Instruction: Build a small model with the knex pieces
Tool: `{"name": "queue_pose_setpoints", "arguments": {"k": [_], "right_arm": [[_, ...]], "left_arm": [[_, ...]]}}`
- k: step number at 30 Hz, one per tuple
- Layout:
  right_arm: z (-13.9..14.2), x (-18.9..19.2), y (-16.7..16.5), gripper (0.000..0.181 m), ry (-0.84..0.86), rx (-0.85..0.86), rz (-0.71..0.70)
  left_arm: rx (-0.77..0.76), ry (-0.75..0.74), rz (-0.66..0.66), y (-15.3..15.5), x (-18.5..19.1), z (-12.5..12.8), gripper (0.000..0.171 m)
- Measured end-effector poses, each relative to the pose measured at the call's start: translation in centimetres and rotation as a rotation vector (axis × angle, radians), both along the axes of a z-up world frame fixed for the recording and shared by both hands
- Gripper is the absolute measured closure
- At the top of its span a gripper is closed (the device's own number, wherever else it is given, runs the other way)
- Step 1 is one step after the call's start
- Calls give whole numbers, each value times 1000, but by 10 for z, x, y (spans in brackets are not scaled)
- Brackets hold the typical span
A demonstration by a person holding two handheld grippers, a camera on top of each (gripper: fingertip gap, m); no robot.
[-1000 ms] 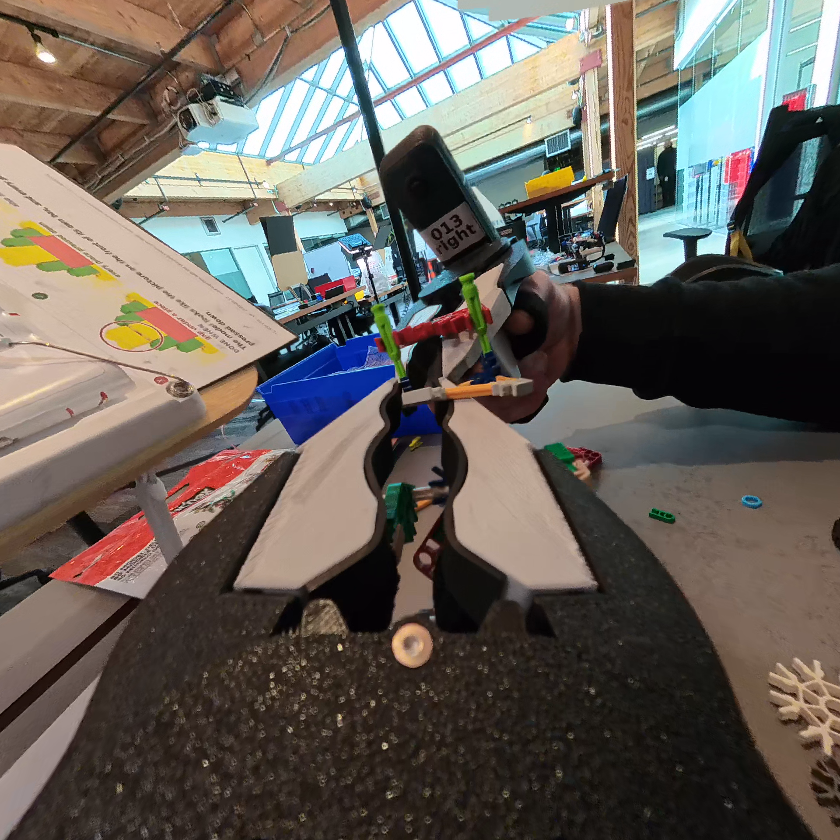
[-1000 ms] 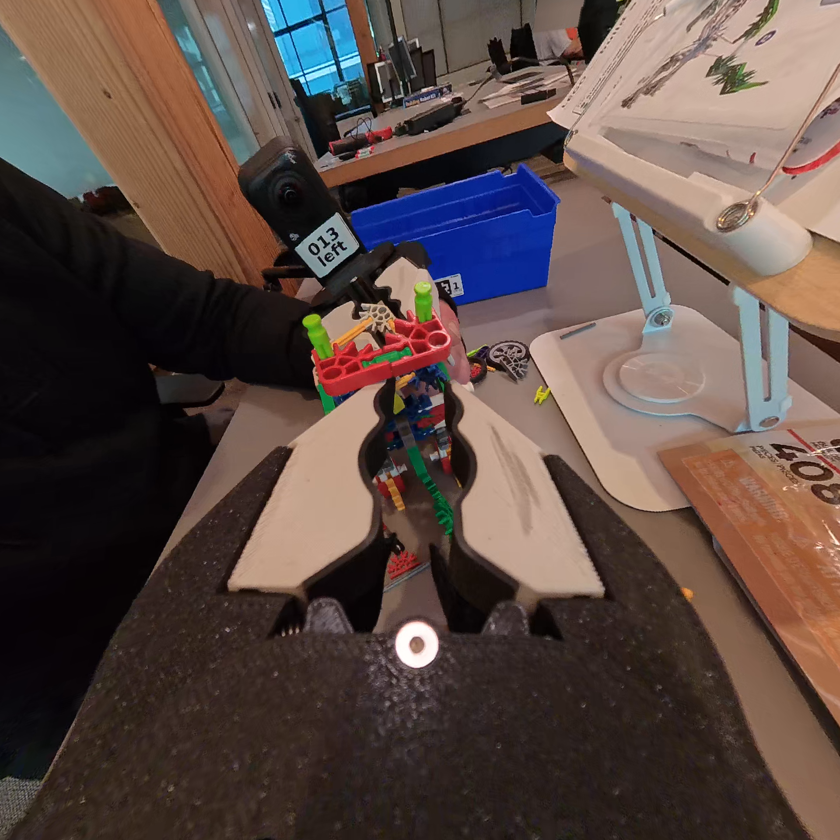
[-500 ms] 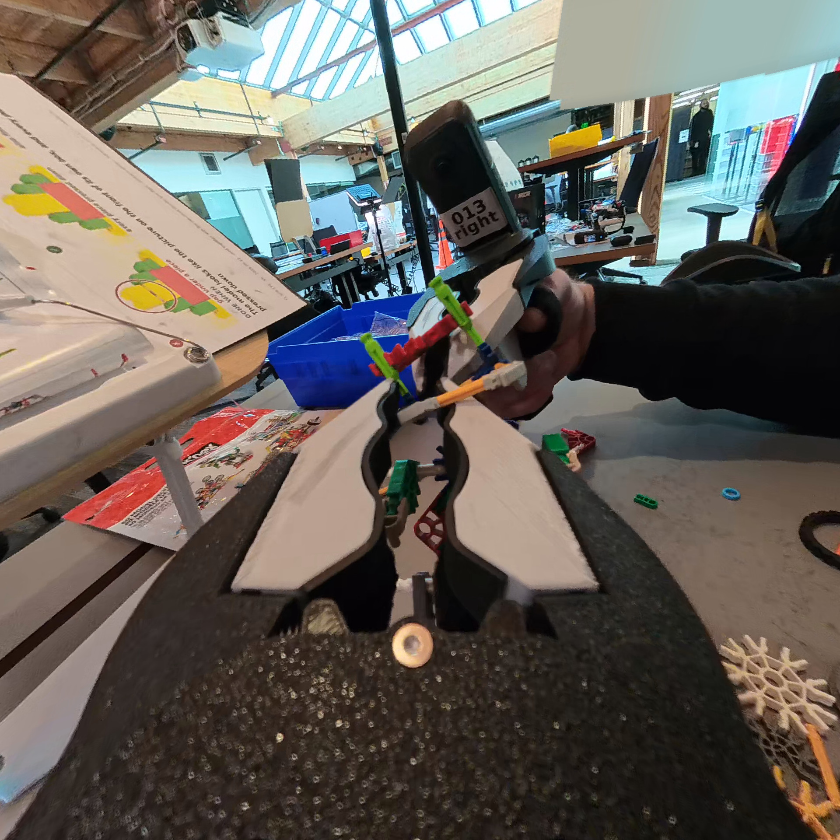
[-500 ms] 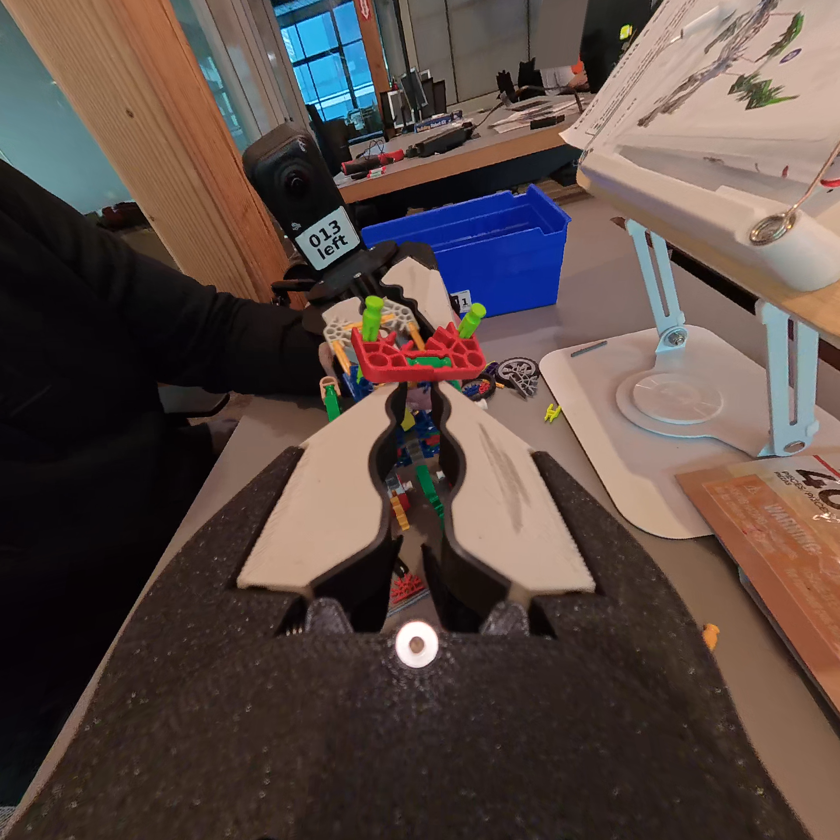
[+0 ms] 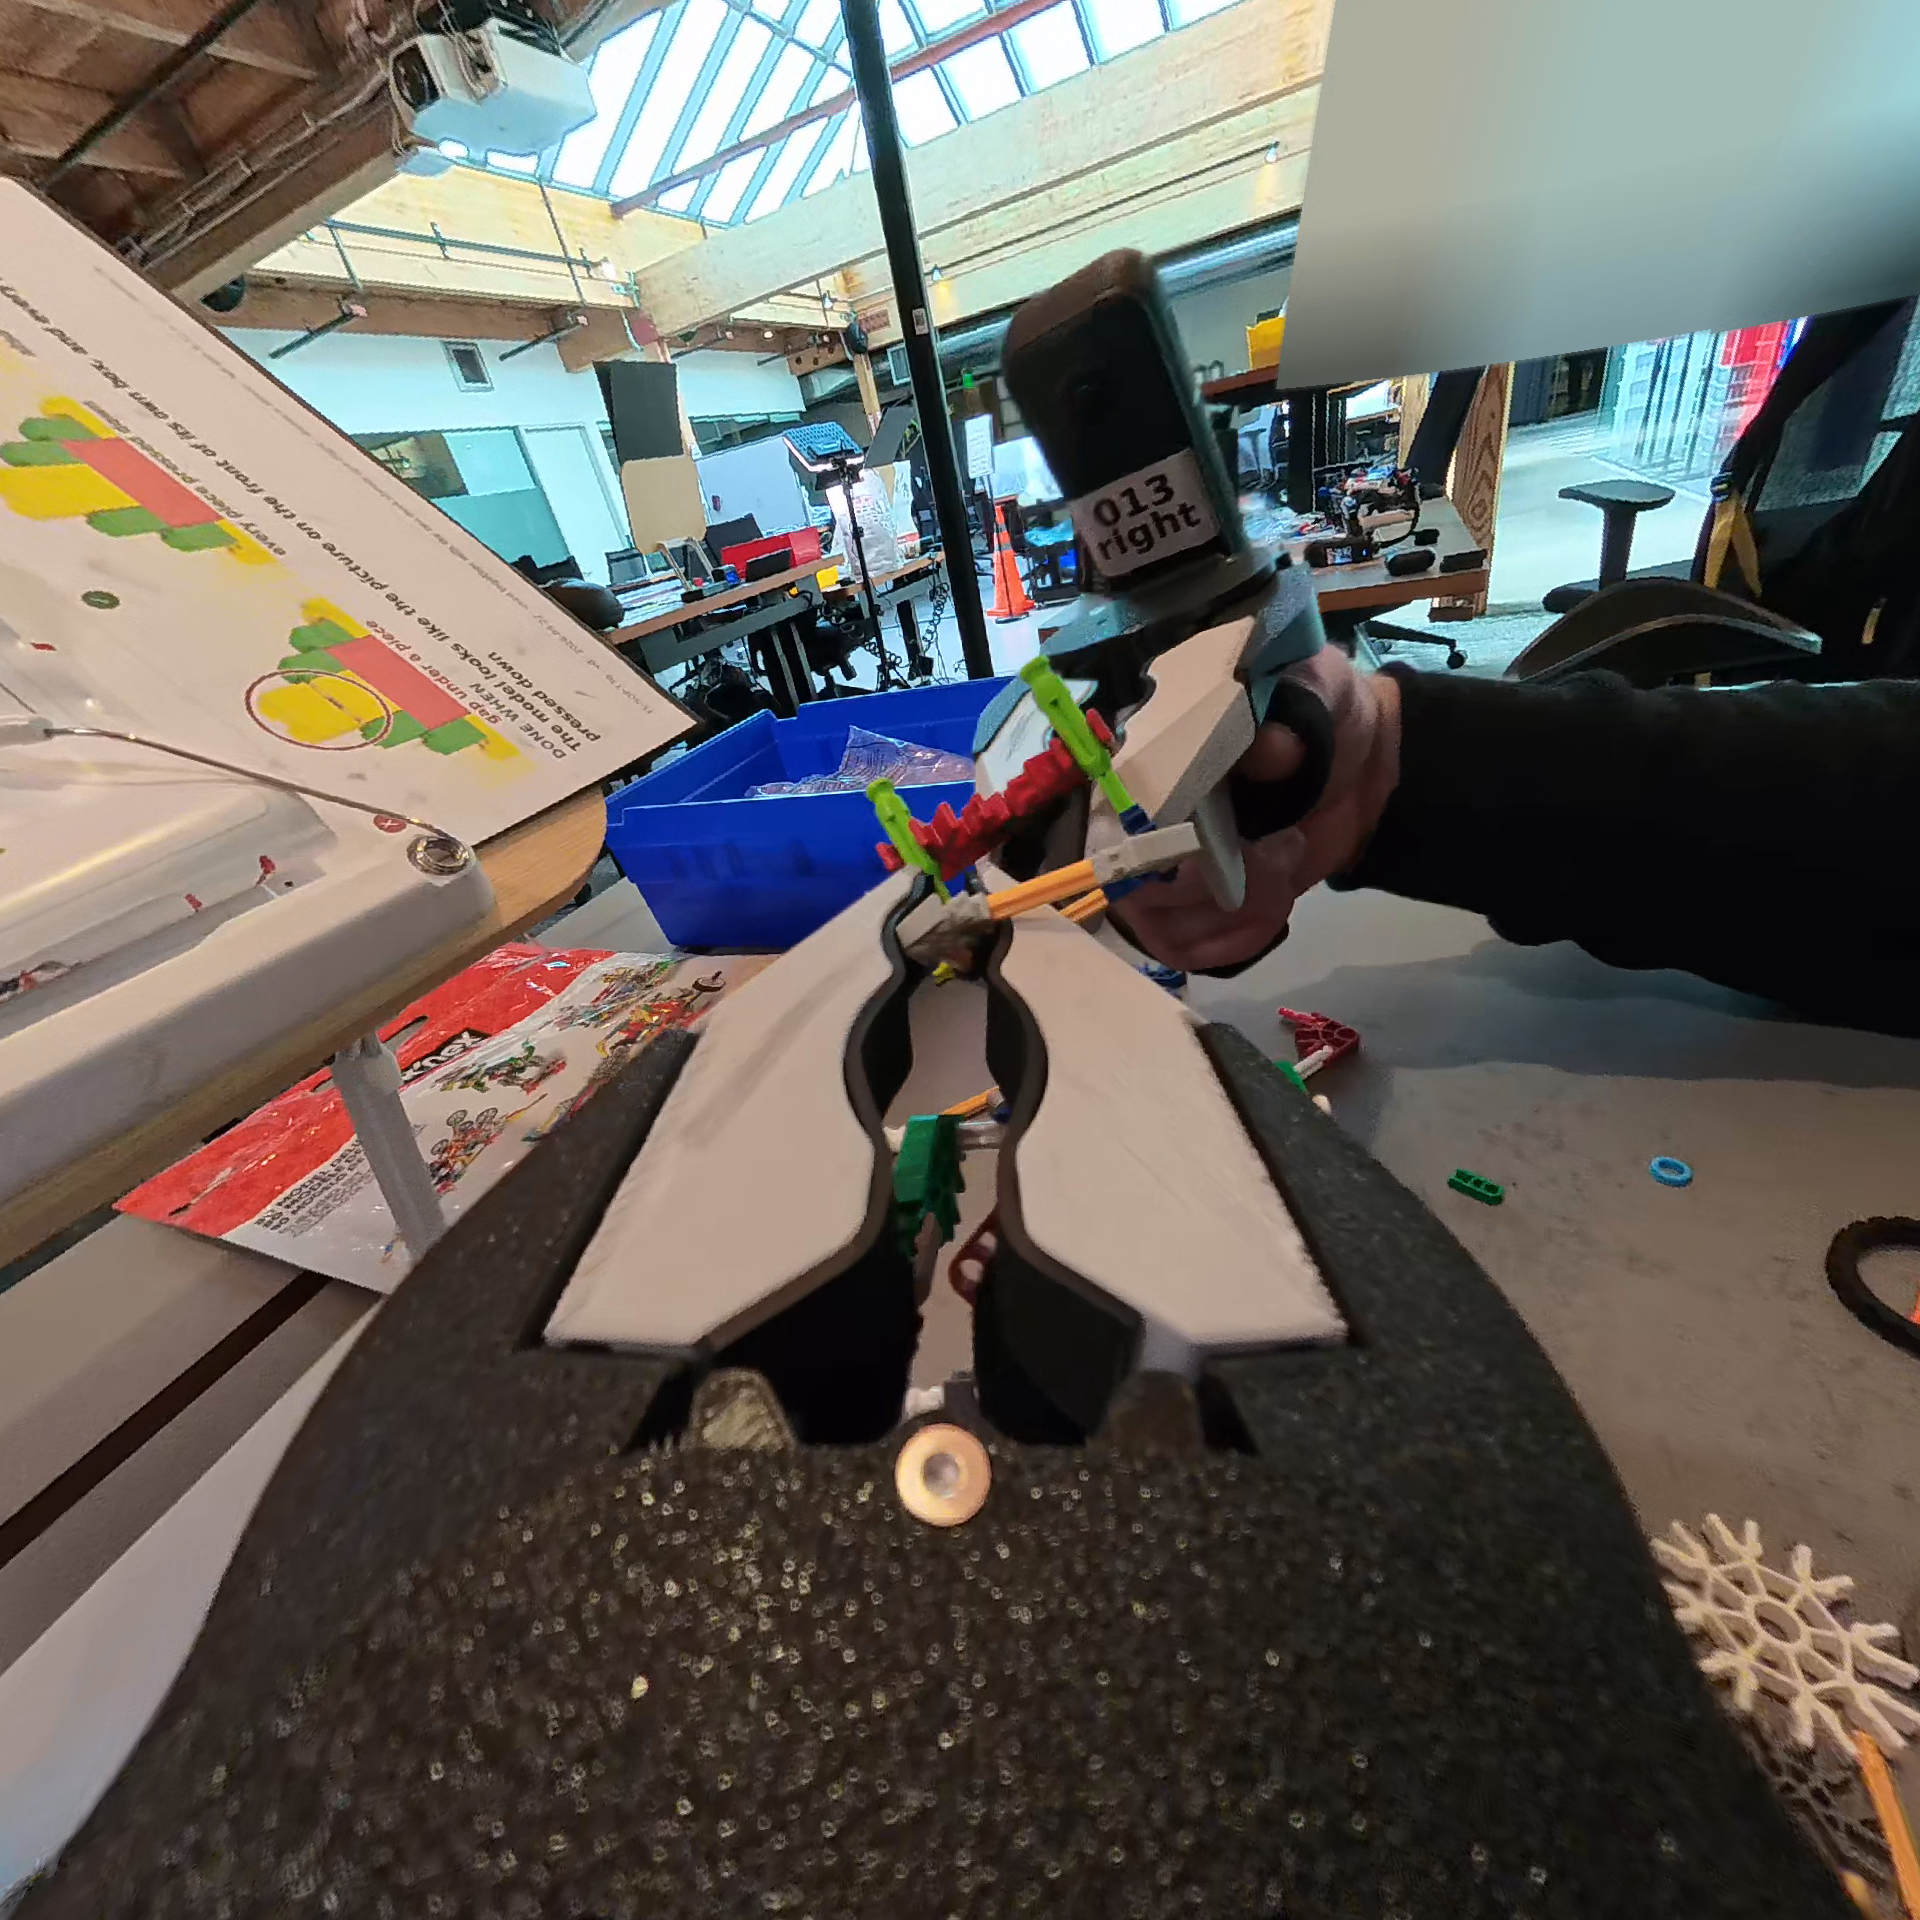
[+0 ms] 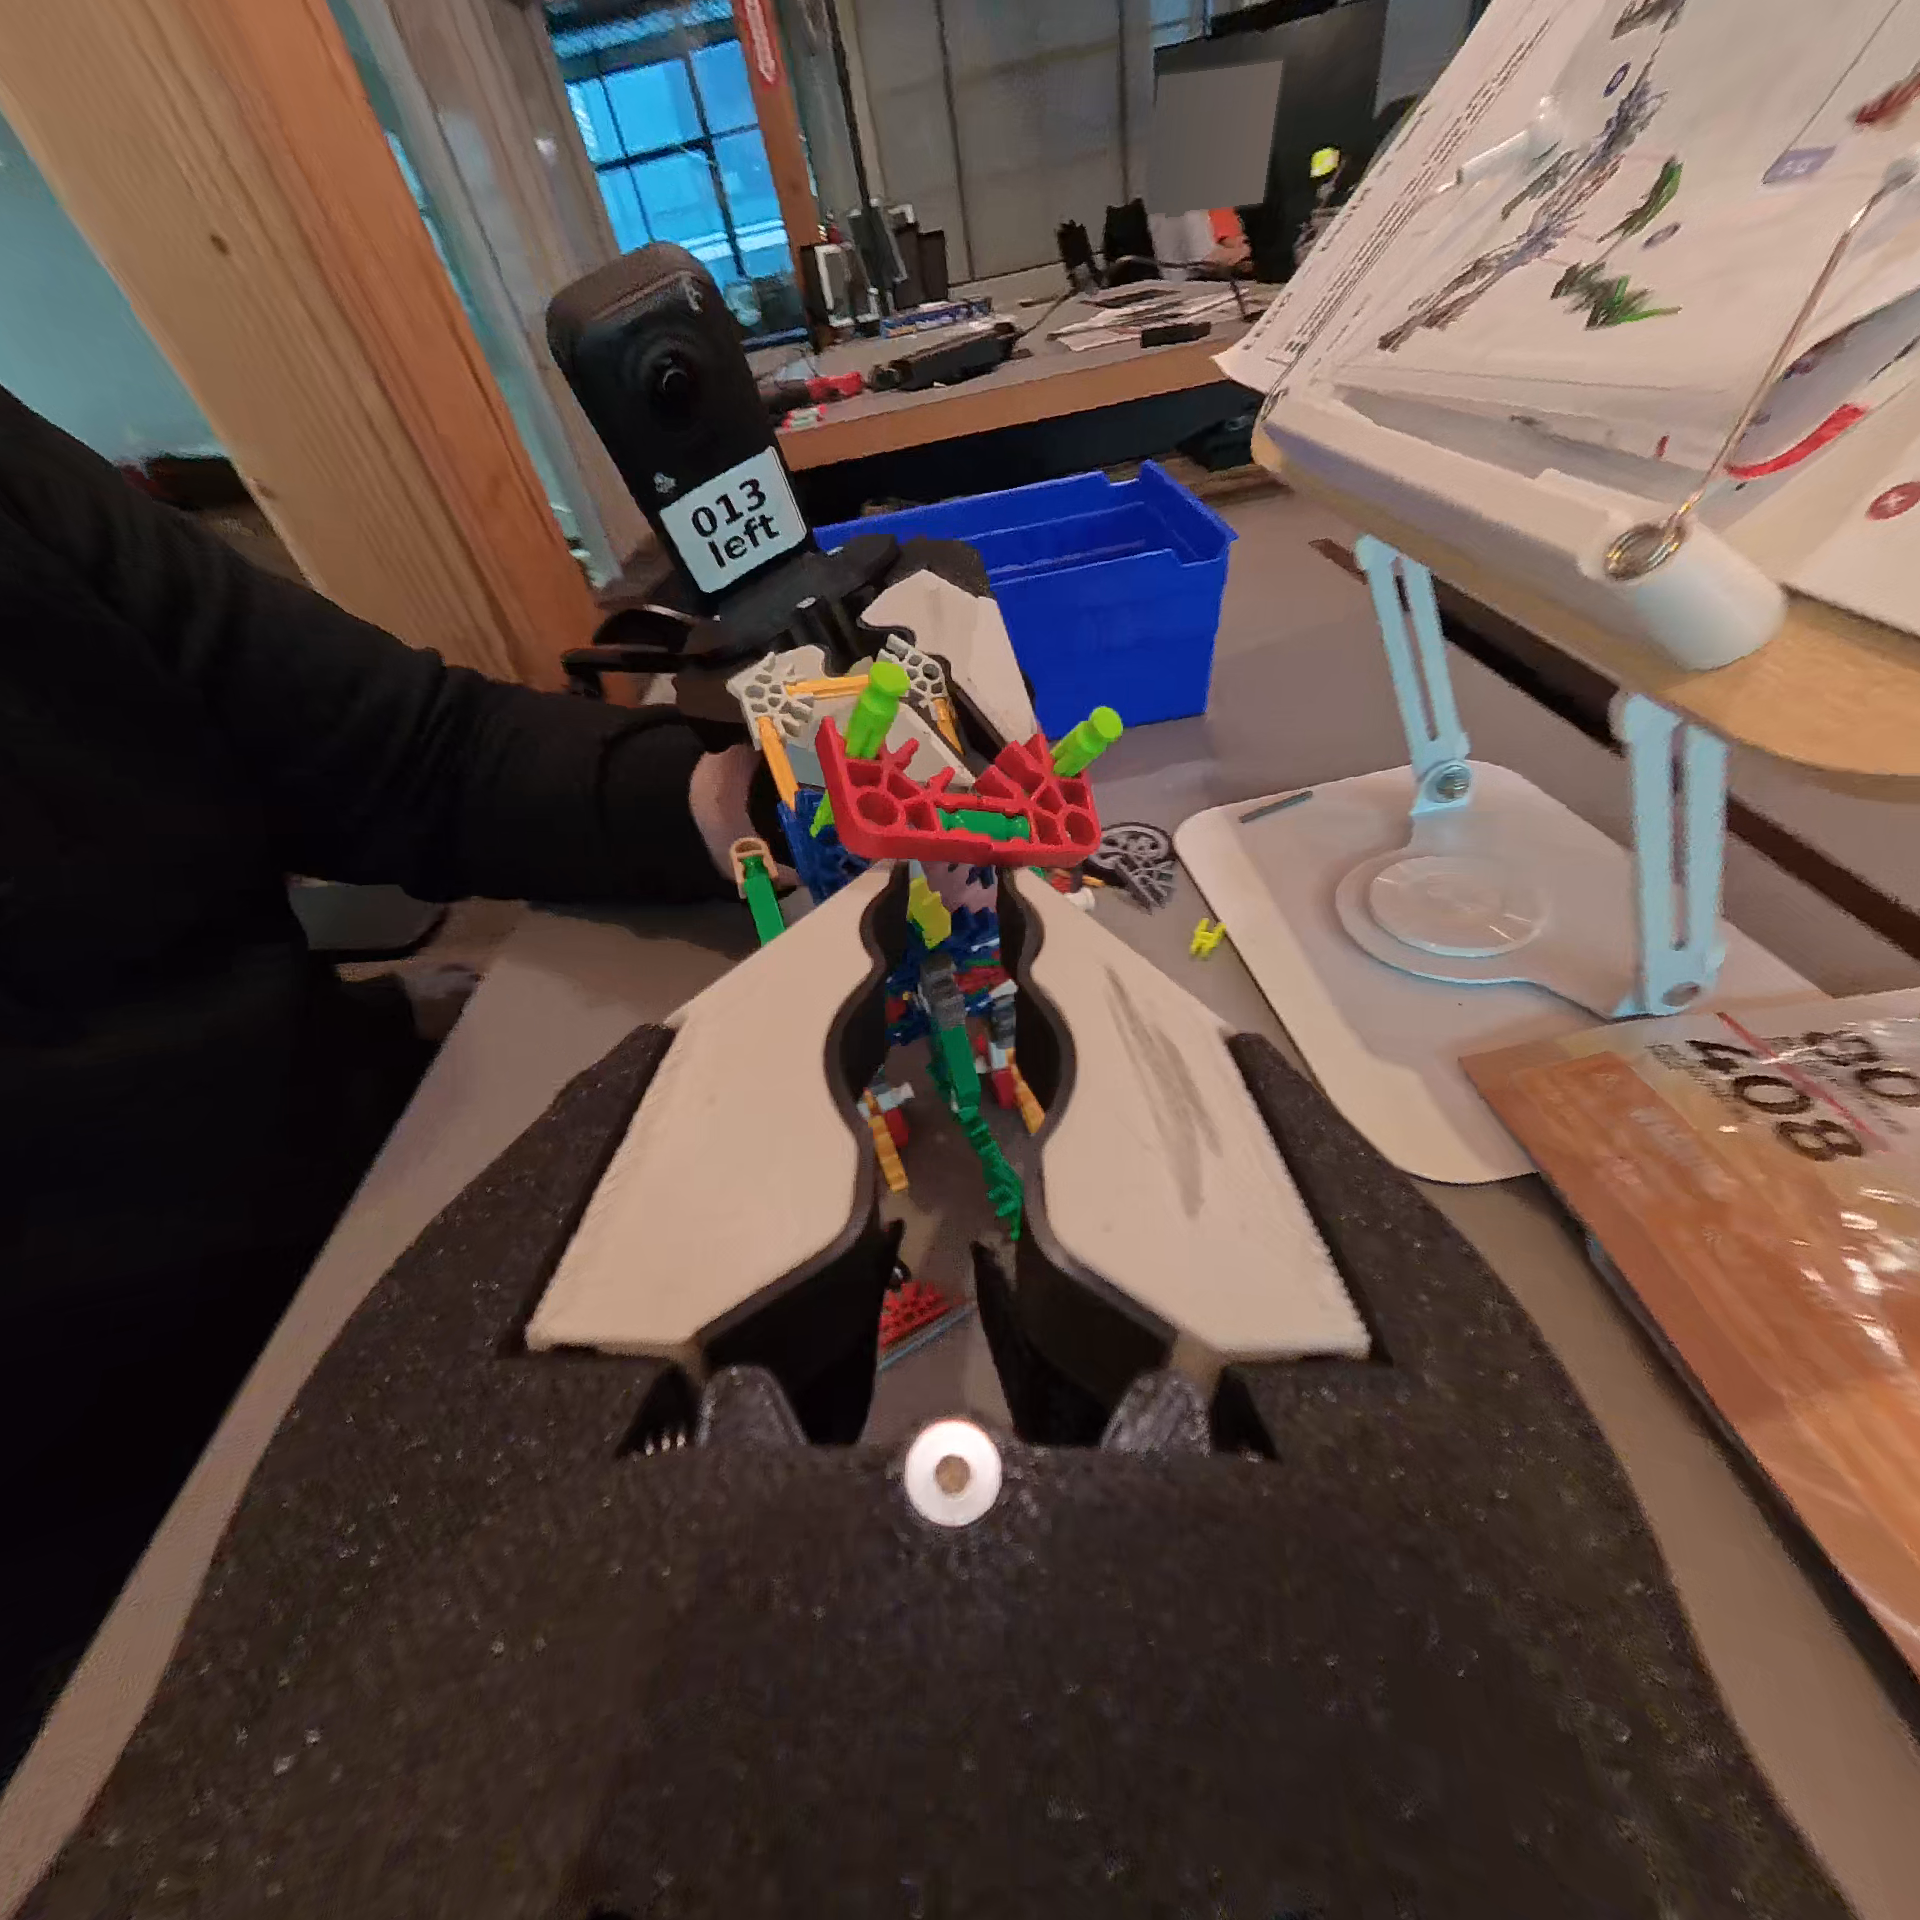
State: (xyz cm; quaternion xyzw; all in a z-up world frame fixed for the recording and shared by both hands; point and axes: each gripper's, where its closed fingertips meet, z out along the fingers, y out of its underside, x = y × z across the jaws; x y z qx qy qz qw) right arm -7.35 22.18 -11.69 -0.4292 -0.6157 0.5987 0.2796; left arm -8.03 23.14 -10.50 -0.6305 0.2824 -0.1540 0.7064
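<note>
We hold a gripper in each hand, and the two meet nose to nose over the tabletop (image 5: pixel 1558 1091) with one toy model (image 6: pixel 951 997) of snap-together rods and connectors between them. Our right gripper (image 6: pixel 948 883) is closed on the model just below its red plate (image 6: pixel 961 805), which sits straight ahead of the fingertips, tilted, with two lime pegs (image 6: pixel 873 707) rising from it. Our left gripper (image 5: pixel 948 930) is closed on a grey connector (image 5: pixel 951 920) from which orange rods (image 5: pixel 1044 894) run forward and to the right toward the right gripper (image 5: pixel 1049 790); a green piece (image 5: pixel 925 1169) shows lower down in the gap between its jaws.

The model's long axis runs from the red plate down through blue and green parts toward the tabletop (we cannot tell whether its foot touches). The left gripper (image 6: pixel 883 686) grips the far side, so both ends are equally near.

Around us stand a blue bin (image 6: pixel 1091 582), a white stand (image 6: pixel 1455 914) carrying an instruction sheet (image 5: pixel 260 582), a red bag (image 5: pixel 436 1091), a white snowflake piece (image 5: pixel 1777 1642), a black tyre (image 5: pixel 1870 1283) and small loose bits
</note>
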Motion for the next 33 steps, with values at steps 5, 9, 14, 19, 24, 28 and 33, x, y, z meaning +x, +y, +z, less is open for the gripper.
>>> {"name": "queue_pose_setpoints", "arguments": {"k": [5, 9, 14, 19, 24, 28, 33], "right_arm": [[3, 11, 4, 162, 68, 202, -107], [-3, 9, -7, 150, 163, 480, -168], [-8, -5, -13, 134, 213, 671, -232], [2, -1, -18, 160, 285, 608, -232], [-3, -1, -15, 170, 283, 688, -248], [-4, 2, -13, 171, 288, 698, -246], [-4, 2, -11, 171, 293, 725, -264]], "left_arm": [[-27, -92, -25, 2, -2, 6, 168], [-72, -149, -56, 2, -3, 6, 168], [-113, -194, -96, 4, -1, 1, 168], [-104, -168, -106, 4, 4, -4, 168], [-51, -87, -71, 0, 5, -5, 168], [-20, -29, -48, -2, 9, -5, 168], [8, 17, -12, -1, 7, -3, 168]]}}
